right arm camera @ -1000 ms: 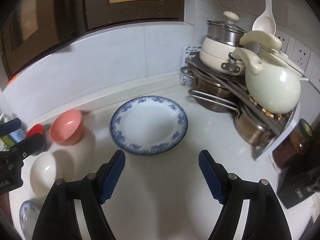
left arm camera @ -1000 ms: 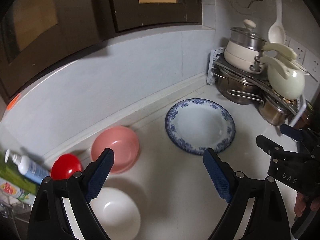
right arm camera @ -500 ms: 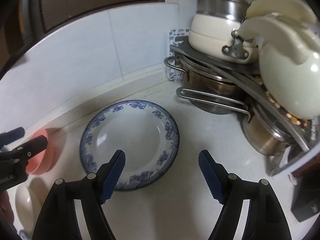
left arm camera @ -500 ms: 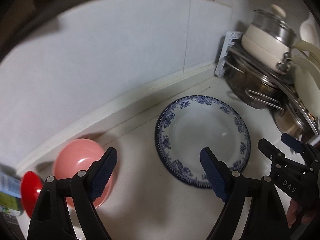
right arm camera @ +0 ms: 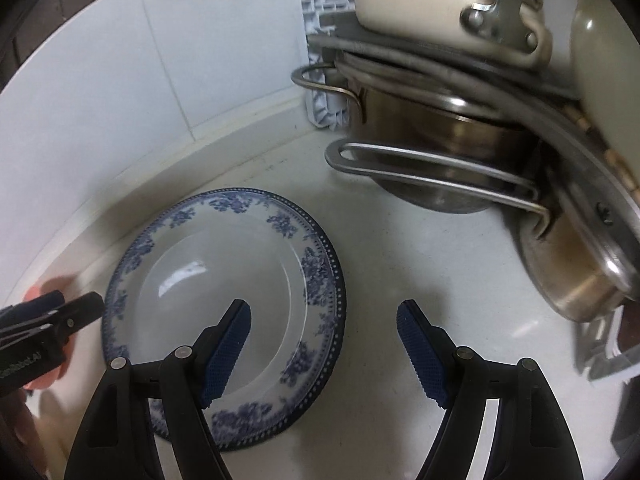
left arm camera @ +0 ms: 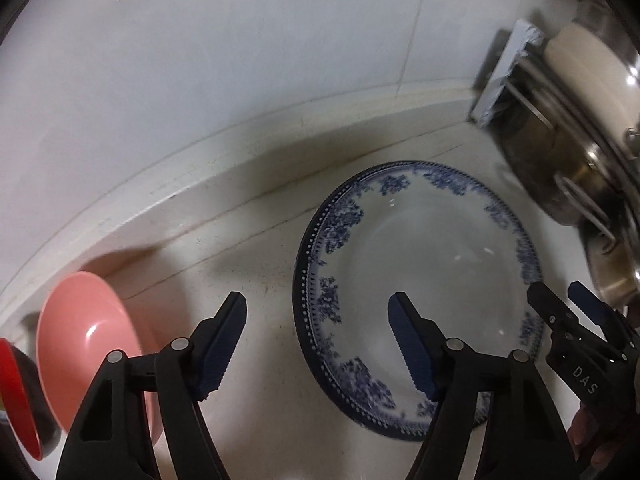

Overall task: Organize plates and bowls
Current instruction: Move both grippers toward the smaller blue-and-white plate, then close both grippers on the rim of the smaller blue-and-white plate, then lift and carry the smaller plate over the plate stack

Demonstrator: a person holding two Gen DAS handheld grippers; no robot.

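Observation:
A white plate with a blue floral rim [left arm camera: 440, 248] [right arm camera: 208, 264] lies flat on the white counter. My left gripper [left arm camera: 318, 316] hovers over its left edge, so the rim sits between the jaws. The jaws are closing, and the pads are clear of the plate. My right gripper [right arm camera: 324, 320] stands open over the plate's right edge, with the rim between its fingers and untouched. Each gripper shows in the other's view: the right gripper [left arm camera: 556, 292] and the left gripper [right arm camera: 80, 304]. A pink bowl [left arm camera: 84, 332] and a red bowl [left arm camera: 16, 392] sit to the left.
A rack of steel pots [right arm camera: 440, 152], with a cream pot [right arm camera: 420, 0] on top, crowds the right side close to the plate. The tiled wall [left arm camera: 240, 80] rises just behind the counter. Bare counter [right arm camera: 400, 260] lies between the plate and the pots.
Both grippers have dropped and moved forward onto the plate, one at each side. The left jaws have narrowed. The white bowl and the bottle have left the view.

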